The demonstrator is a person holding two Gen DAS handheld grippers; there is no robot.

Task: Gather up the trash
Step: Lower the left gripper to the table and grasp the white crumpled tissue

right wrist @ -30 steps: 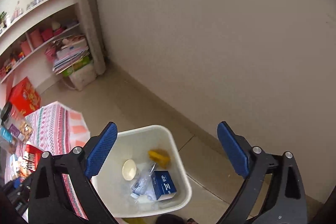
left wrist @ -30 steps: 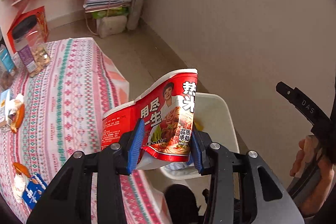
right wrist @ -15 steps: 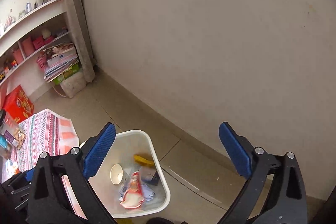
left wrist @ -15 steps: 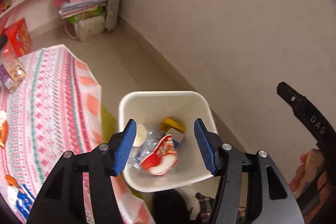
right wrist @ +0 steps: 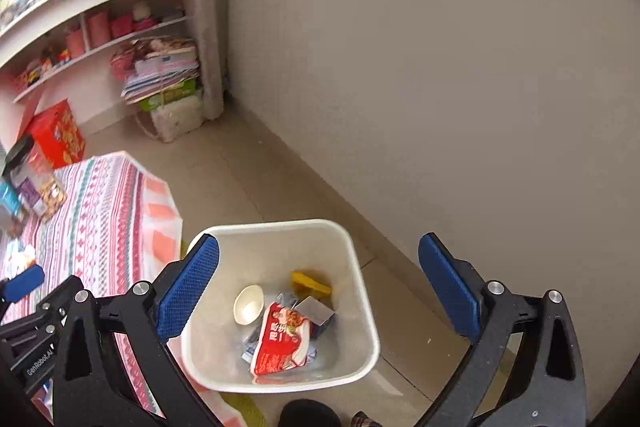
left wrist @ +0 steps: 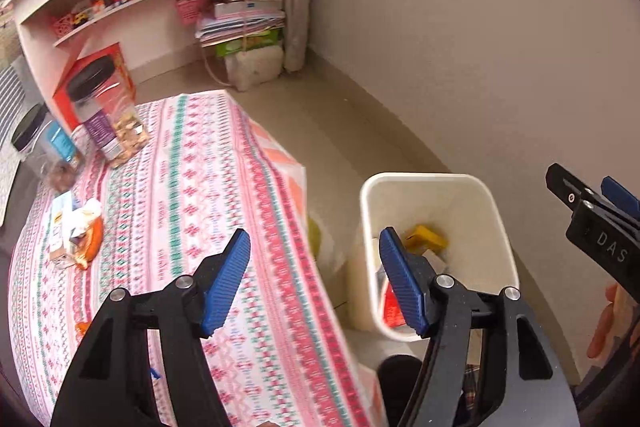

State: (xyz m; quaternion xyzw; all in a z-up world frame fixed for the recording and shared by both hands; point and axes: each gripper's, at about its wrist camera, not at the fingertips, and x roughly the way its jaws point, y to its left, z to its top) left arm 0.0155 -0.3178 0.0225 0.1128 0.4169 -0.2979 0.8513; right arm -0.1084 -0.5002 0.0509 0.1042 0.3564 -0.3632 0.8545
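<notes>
A white trash bin [right wrist: 362, 311] stands on the floor beside the table; it also shows in the left wrist view [left wrist: 502, 227]. In it lie a crushed red noodle cup [right wrist: 282, 343], a yellow wrapper [right wrist: 310, 281], a small white cup [right wrist: 248, 305] and other litter. My right gripper [right wrist: 320, 291] is open and empty above the bin. My left gripper [left wrist: 316, 283] is open and empty over the table edge, left of the bin. An orange-and-white wrapper pile [left wrist: 76, 233] lies on the patterned tablecloth [left wrist: 192, 195].
Two black-lidded jars [left wrist: 100, 107] stand at the table's far left. A red box [right wrist: 56, 135] sits on the floor by the shelves. A stack of books and a bag [left wrist: 248, 39] lie at the wall corner. A small orange scrap [left wrist: 82, 327] lies near the table's front.
The left gripper let go of the red noodle cup, which dropped into the bin. The left gripper then swung left back over the table. The right gripper stayed open above the bin.
</notes>
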